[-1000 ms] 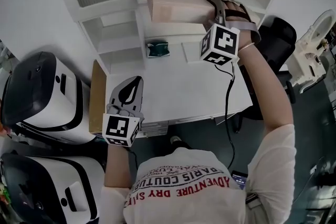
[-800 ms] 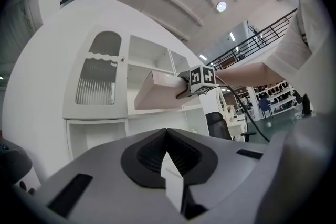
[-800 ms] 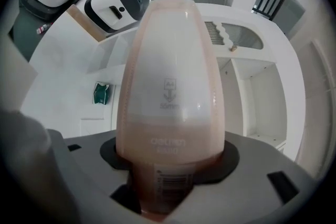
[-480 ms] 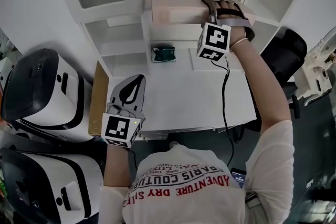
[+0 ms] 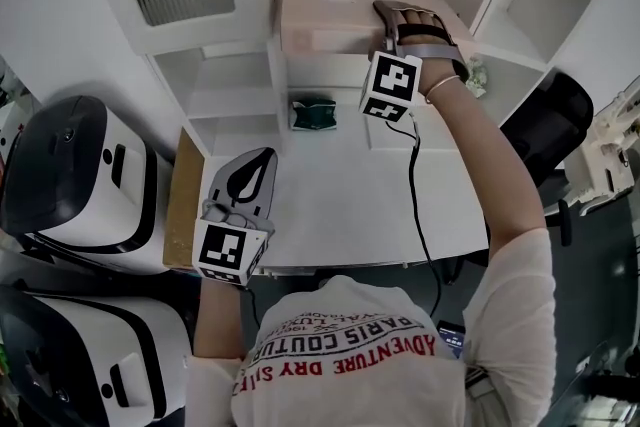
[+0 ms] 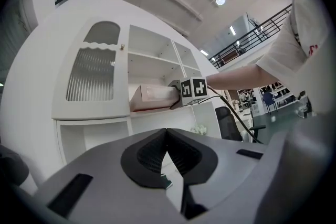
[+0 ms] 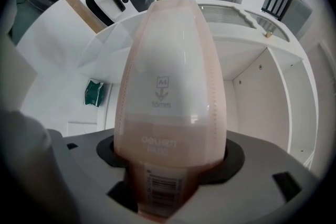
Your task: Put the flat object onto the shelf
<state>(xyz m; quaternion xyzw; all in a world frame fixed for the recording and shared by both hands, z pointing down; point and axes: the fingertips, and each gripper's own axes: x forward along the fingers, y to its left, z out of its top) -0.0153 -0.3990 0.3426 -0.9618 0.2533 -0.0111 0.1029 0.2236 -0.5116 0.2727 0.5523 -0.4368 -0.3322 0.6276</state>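
**Now on the shelf, the box sits between parting jaws**

Up at twelve o'clock in the head view, the pink file box [image 5: 325,10] lies flat on the shelf [image 5: 320,65] of the white cabinet, its long side running from nine to three. The right gripper [image 5: 400,15] reaches in from the box's three o'clock end, with its marker cube [image 5: 392,85] just below toward six. In the right gripper view the box's narrow barcoded spine stands between the jaws, which are opening: the grip is being released while the box fills the space between them.

At nine o'clock of the head view, the left gripper [image 5: 247,177] hangs over the near edge of the white desk [image 5: 330,195], well apart from the shelf. Its own view shows the jaws clenched tip to tip with nothing in them.

A small green packet [image 5: 313,111] lies on the desk under the shelf, just toward twelve from the view's centre.
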